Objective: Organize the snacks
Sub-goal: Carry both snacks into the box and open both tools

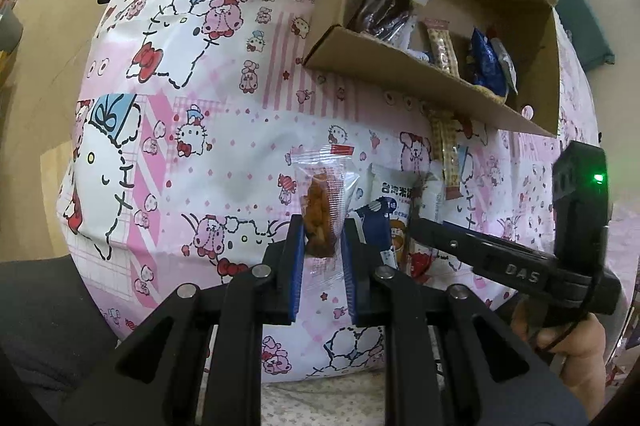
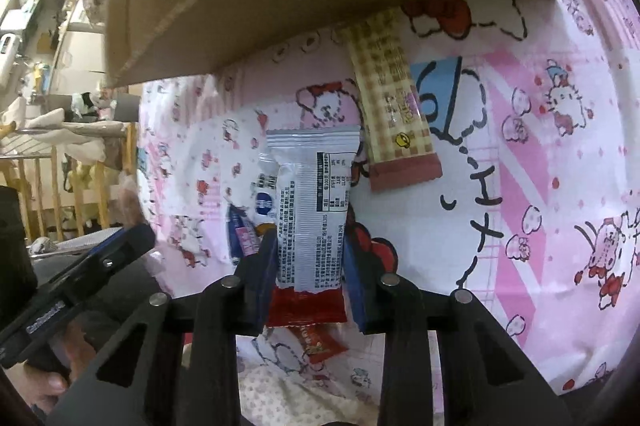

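Left tongs [image 1: 320, 246] clamp crinkly clear snack packet [image 1: 322, 201] | right tongs [image 2: 310, 266] grip flat foil sachet [image 2: 312, 214]

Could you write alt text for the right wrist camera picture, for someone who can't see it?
A handheld right gripper clamps a white and red snack packet above a pink cartoon-print cloth. A checked yellow snack bar lies just beyond it, partly under the edge of a cardboard box that fills the top of the view.
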